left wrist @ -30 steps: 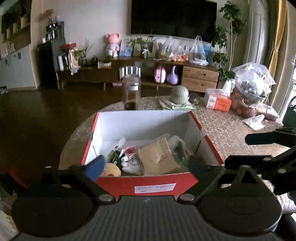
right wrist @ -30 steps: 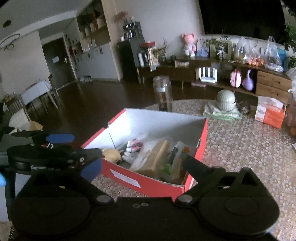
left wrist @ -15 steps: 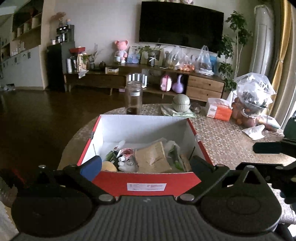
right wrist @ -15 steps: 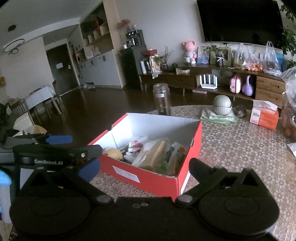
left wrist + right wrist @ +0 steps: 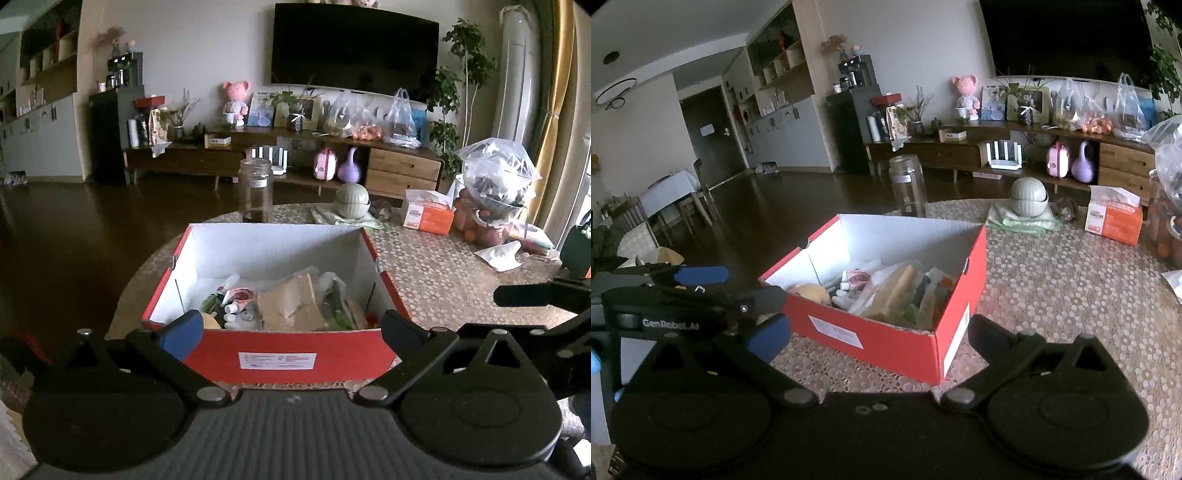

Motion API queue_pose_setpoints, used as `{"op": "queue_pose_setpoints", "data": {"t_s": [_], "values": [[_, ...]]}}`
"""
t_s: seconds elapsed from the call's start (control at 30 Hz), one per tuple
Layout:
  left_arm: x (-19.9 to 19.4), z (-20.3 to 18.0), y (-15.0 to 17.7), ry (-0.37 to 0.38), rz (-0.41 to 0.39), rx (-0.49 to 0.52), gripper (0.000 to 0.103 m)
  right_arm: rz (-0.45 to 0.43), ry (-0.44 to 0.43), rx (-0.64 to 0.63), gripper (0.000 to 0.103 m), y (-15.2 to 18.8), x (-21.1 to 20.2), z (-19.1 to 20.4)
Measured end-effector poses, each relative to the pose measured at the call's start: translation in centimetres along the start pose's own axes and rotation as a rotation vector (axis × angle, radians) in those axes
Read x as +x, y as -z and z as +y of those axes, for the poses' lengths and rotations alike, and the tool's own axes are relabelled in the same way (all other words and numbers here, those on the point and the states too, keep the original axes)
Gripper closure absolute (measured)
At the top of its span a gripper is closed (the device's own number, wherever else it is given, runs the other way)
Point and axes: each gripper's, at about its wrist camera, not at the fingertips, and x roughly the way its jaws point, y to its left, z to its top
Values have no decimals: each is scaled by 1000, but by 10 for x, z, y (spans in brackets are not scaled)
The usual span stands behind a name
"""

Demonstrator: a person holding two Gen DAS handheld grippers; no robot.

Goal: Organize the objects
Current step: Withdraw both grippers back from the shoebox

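Small items already lying inside open red cardboard box on bench. Left tool and right tool both hovering spread, empty, near box; task seeming nearly done.

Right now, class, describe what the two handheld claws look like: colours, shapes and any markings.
Both are matte black. The left claw has two round discs, angled link arms with silver pivots and a blue pad on one finger. The right claw looks the same. White "GenRobot.AI" lettering marks the left one's side.
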Motion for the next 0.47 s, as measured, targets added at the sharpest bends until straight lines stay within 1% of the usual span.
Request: {"op": "queue_pose_setpoints", "data": {"t_s": [0.47], "values": [[-4,-15,8,30,5,25,0,2,-1,11,1,5,-4,-5]]}}
